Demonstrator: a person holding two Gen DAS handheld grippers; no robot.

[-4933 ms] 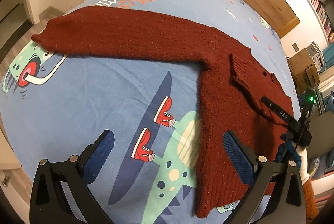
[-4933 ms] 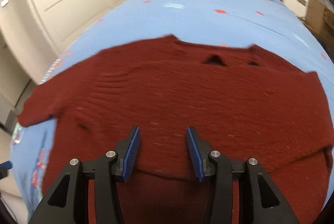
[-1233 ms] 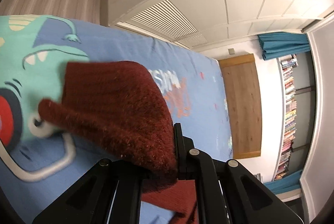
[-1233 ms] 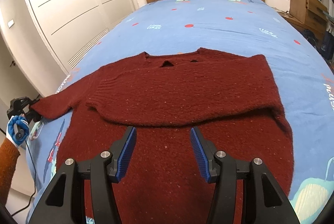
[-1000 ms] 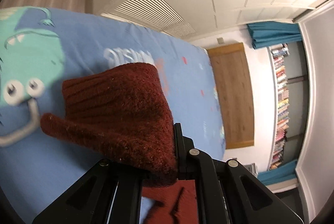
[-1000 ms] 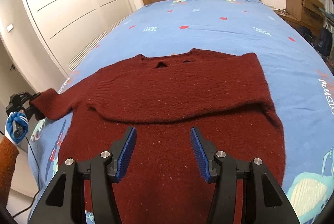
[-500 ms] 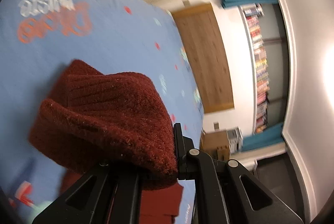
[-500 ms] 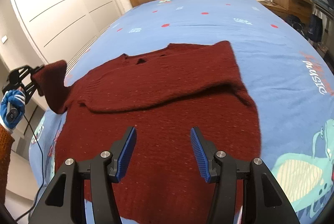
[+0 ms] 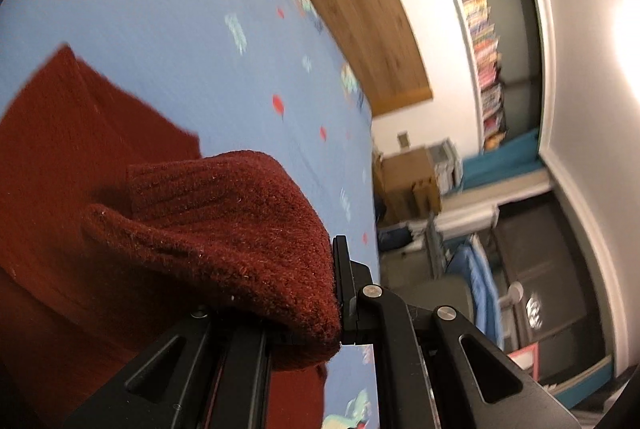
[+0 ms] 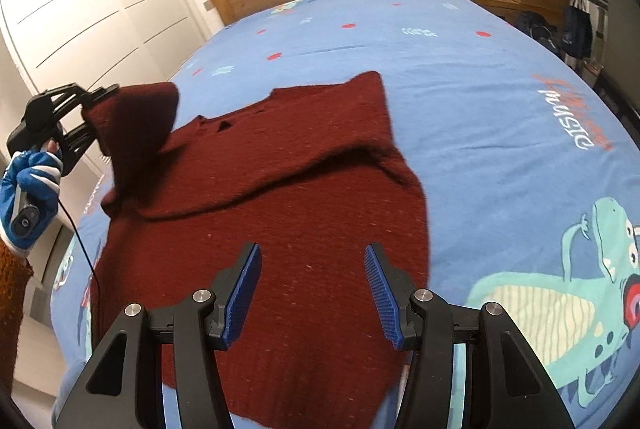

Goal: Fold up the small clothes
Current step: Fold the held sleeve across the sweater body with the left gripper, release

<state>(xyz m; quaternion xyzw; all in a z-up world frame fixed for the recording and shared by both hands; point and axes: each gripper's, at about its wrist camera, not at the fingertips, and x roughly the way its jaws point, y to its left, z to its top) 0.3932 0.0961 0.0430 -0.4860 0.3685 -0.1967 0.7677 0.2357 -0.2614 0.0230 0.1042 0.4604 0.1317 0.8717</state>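
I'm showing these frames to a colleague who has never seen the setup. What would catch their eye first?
The dark red sweater spread across the blue cartoon-print bedspread, one sleeve already folded over its chest. At the left of the right wrist view, the left gripper, held in a blue-gloved hand, lifts the other sleeve's cuff off the bed. The right gripper hovers open above the sweater's lower body.

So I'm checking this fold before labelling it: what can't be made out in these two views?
- Left tongs, left wrist view: pads buried under the sleeve cuff.
- Sweater hem, right wrist view: hidden behind the right tongs.
- Bookshelf, left wrist view: titles blurred and too small.
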